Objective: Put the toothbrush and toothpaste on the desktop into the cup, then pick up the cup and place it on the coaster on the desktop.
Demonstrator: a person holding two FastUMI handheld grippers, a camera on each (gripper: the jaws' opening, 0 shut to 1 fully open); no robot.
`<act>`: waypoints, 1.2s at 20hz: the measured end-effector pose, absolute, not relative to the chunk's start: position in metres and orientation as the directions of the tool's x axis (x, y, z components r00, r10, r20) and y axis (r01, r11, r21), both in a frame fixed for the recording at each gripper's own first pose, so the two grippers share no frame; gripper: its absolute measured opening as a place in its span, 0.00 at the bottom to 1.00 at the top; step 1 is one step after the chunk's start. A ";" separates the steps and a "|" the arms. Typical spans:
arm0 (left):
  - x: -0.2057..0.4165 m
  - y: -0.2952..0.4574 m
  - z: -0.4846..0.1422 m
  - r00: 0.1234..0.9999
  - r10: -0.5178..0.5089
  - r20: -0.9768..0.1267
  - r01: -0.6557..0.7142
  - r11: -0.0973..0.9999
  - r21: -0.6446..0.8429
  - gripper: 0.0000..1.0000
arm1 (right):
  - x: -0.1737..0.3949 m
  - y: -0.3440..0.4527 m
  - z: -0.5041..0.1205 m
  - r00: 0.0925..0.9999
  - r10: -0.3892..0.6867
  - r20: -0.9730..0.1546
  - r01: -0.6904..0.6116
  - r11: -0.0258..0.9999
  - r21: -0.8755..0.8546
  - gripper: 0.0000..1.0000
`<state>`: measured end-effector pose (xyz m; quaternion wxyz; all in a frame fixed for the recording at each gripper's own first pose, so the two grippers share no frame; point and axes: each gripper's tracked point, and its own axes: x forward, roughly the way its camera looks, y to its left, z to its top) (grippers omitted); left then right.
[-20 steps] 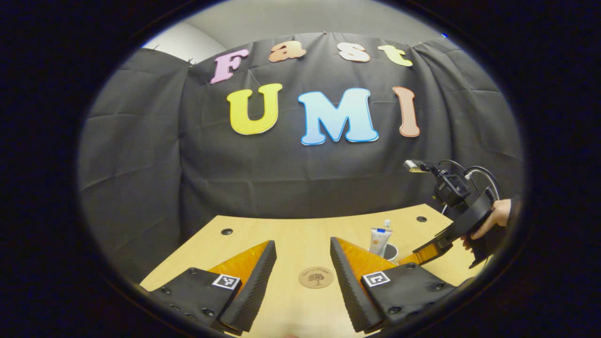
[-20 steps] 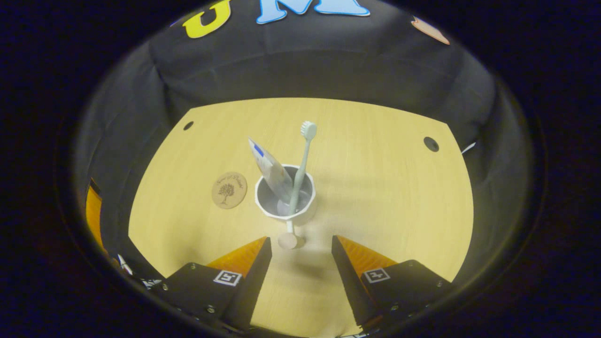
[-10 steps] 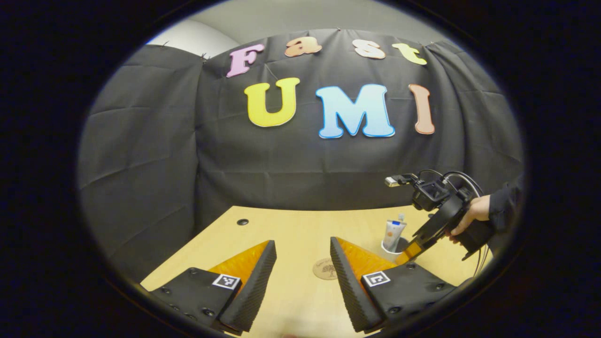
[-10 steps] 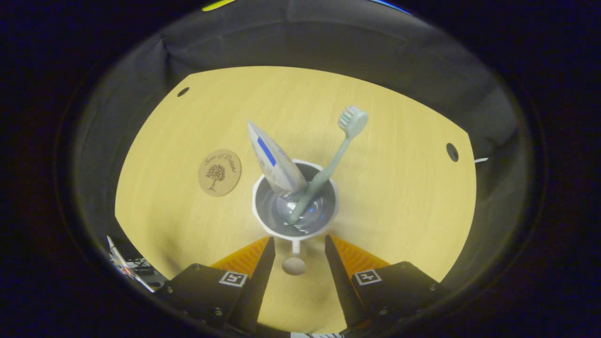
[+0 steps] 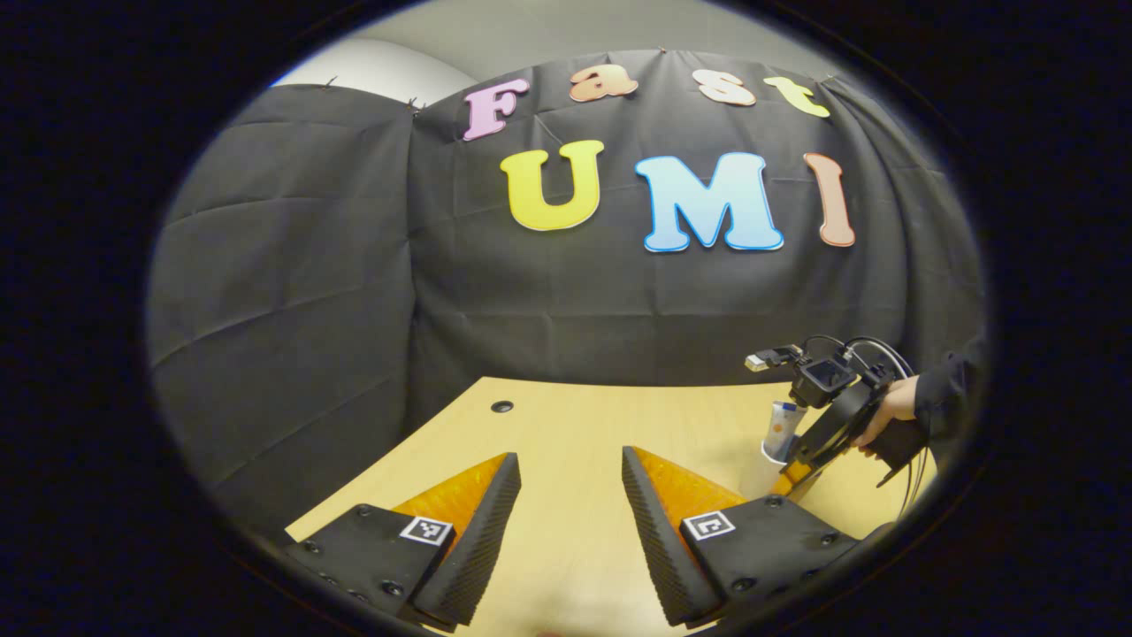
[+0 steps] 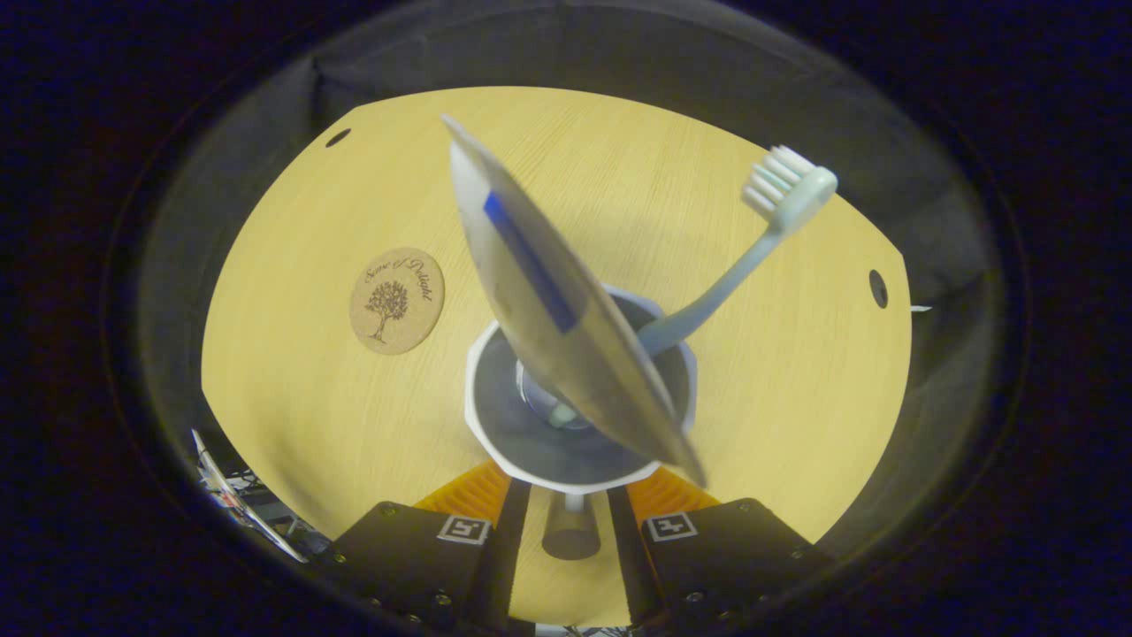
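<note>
- In the right gripper view, my right gripper point(image 6: 566, 531) was low on the light wooden desktop point(image 6: 778, 389), with its two fingers drawn close on both sides of the small knob handle point(image 6: 569, 529) of the white faceted cup point(image 6: 495, 442). I judged they were closing on this handle to lift the cup, but I could not tell if both fingers already pressed on it.
- The pale green toothbrush point(image 6: 734, 274) stood in the cup and leaned to the far right, bristles up. The flat grey toothpaste tube with a blue stripe point(image 6: 548, 301) also stood in the cup, leaning toward the camera. So the first part of the task looked done.
- The round cork coaster with a tree drawing point(image 6: 396, 300) lay to the left of the cup, apart from it and with nothing on it. The cup was not yet placed there.
- My left gripper point(image 5: 570, 495) hung wide open above the near desktop and held nothing, probably to stay out of the way.
</note>
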<state>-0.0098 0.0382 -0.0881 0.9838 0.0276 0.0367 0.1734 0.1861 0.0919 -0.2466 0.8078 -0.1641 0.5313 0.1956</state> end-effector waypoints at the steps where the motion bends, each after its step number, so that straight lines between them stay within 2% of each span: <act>1: -0.011 0.039 -0.088 0.935 0.348 -0.064 -0.344 0.937 0.065 0.80 | 0.192 0.091 -0.260 0.368 0.142 -0.919 -0.480 0.875 -0.057 0.38; 2: -0.013 0.041 -0.089 0.934 0.352 -0.067 -0.348 0.935 0.062 0.80 | 0.185 0.091 -0.246 0.361 0.142 -0.922 -0.479 0.876 -0.053 0.28; 4: -0.013 0.041 -0.091 0.932 0.354 -0.072 -0.351 0.935 0.053 0.80 | 0.185 0.092 -0.248 0.354 0.148 -0.924 -0.477 0.878 -0.042 0.28; 8: -0.014 0.041 -0.093 0.932 0.357 -0.068 -0.354 0.934 0.052 0.80 | 0.184 0.093 -0.247 0.354 0.149 -0.923 -0.467 0.883 -0.037 0.19; 14: -0.012 0.043 -0.093 0.929 0.362 -0.069 -0.360 0.932 0.049 0.78 | 0.180 0.114 -0.237 0.360 0.217 -0.907 -0.480 0.877 0.020 0.19; 15: -0.012 0.043 -0.094 0.929 0.363 -0.070 -0.360 0.932 0.048 0.80 | 0.177 0.119 -0.234 0.352 0.234 -0.906 -0.483 0.875 0.038 0.22; 16: -0.011 0.043 -0.094 0.929 0.363 -0.069 -0.361 0.932 0.048 0.80 | 0.174 0.122 -0.229 0.346 0.245 -0.906 -0.489 0.871 0.049 0.19; 24: -0.016 0.053 -0.094 0.918 0.391 -0.064 -0.389 0.920 0.036 0.80 | 0.172 0.158 -0.214 0.354 0.255 -0.900 -0.580 0.814 0.003 0.19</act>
